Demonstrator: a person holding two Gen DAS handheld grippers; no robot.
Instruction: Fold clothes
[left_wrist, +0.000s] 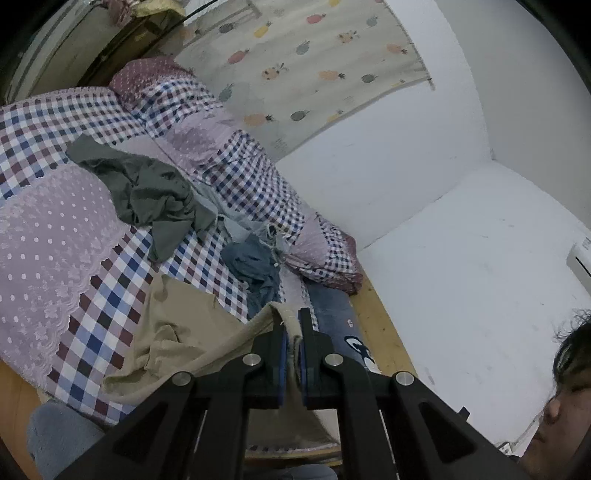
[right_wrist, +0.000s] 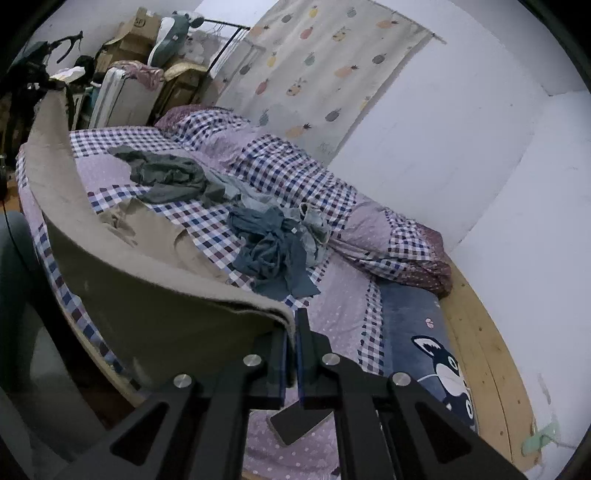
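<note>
A beige garment (left_wrist: 177, 332) hangs stretched between both grippers above the near edge of the checked bed. My left gripper (left_wrist: 292, 325) is shut on one edge of it, the cloth pinched between the blue pads. My right gripper (right_wrist: 291, 328) is shut on another edge of the beige garment (right_wrist: 147, 295), which sweeps leftward in a broad sheet and drapes onto the bed. A dark green garment (left_wrist: 147, 192) (right_wrist: 166, 177) lies crumpled mid-bed. A blue-grey garment (left_wrist: 255, 262) (right_wrist: 273, 251) lies bunched closer to me.
The bed (right_wrist: 110, 140) carries a rolled checked quilt (right_wrist: 332, 199) along the wall side and a navy cartoon-print blanket (right_wrist: 424, 332). A dark phone (right_wrist: 295, 421) lies on the sheet under the right gripper. A suitcase and boxes (right_wrist: 122, 88) stand at the head end. A person's head (left_wrist: 565, 391) is at the right.
</note>
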